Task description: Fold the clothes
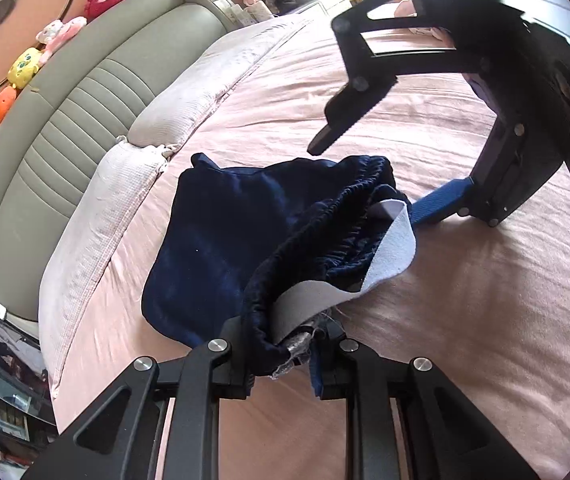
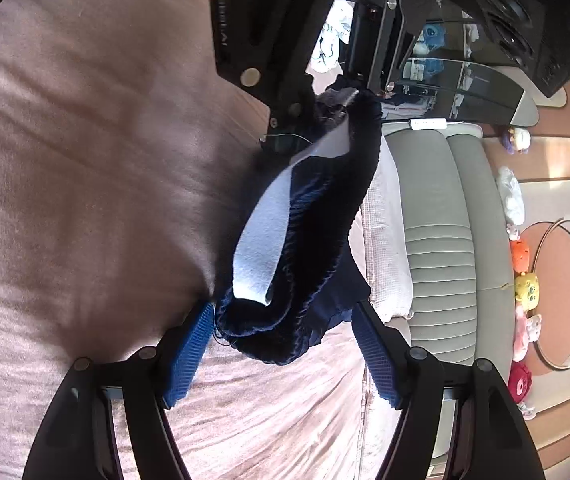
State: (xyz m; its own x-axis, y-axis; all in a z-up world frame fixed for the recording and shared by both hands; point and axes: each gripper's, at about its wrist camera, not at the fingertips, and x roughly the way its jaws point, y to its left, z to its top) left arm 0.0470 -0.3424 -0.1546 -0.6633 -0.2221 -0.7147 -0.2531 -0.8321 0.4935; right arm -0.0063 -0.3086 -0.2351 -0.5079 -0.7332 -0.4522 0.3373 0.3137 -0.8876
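Lying bunched, navy shorts (image 1: 221,240), waistband clamped in left gripper (image 1: 281,356); right gripper (image 2: 281,340) fingers apart.

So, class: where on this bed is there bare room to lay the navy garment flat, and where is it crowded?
The pink bedspread is bare between the navy garment and the near edge, and beyond it towards the far dressers. It is crowded along the pillows by the grey headboard, and at the waistband, where the left gripper grips and the right gripper stands open.
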